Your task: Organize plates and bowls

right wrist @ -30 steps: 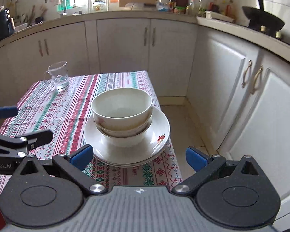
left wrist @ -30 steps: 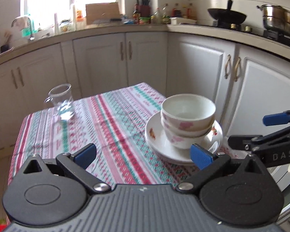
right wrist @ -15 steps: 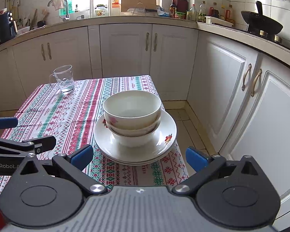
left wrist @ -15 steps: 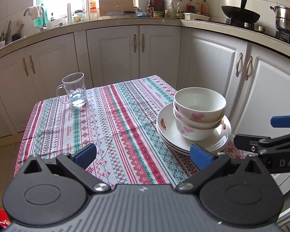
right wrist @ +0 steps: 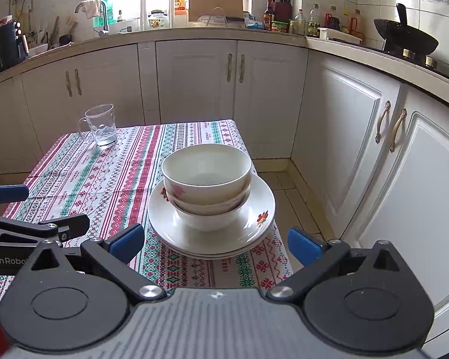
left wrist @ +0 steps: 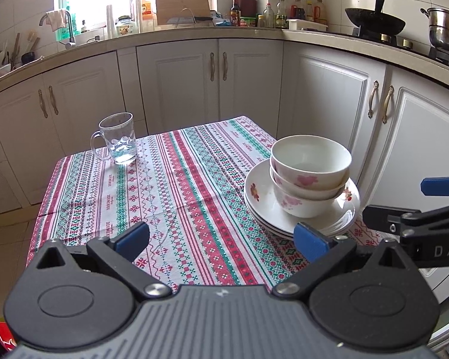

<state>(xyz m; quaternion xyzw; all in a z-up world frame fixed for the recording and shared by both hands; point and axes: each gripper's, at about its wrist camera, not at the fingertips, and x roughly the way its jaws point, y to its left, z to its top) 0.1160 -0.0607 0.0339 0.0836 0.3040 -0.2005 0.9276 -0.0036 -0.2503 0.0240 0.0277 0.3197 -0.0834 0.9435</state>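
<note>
Two white flowered bowls (left wrist: 309,176) (right wrist: 206,176) sit nested, one inside the other, on a short stack of white plates (left wrist: 260,206) (right wrist: 254,224) at the right side of the striped tablecloth. My left gripper (left wrist: 221,239) is open and empty, hanging over the cloth to the left of the stack. My right gripper (right wrist: 214,242) is open and empty too, held just in front of the plates. The right gripper's fingers (left wrist: 440,187) show at the right edge of the left wrist view. The left gripper's fingers (right wrist: 6,194) show at the left edge of the right wrist view.
A glass mug (left wrist: 116,142) (right wrist: 100,125) with a little water stands at the table's far left corner. White cabinets (right wrist: 194,80) wrap around behind and to the right, close to the table. A wok (left wrist: 374,21) and a steel pot (left wrist: 446,30) sit on the counter.
Both grippers have pulled back and risen a little, so the table and stack look farther away. Bowls, plates and mug have stayed put. Both grippers stay open.
</note>
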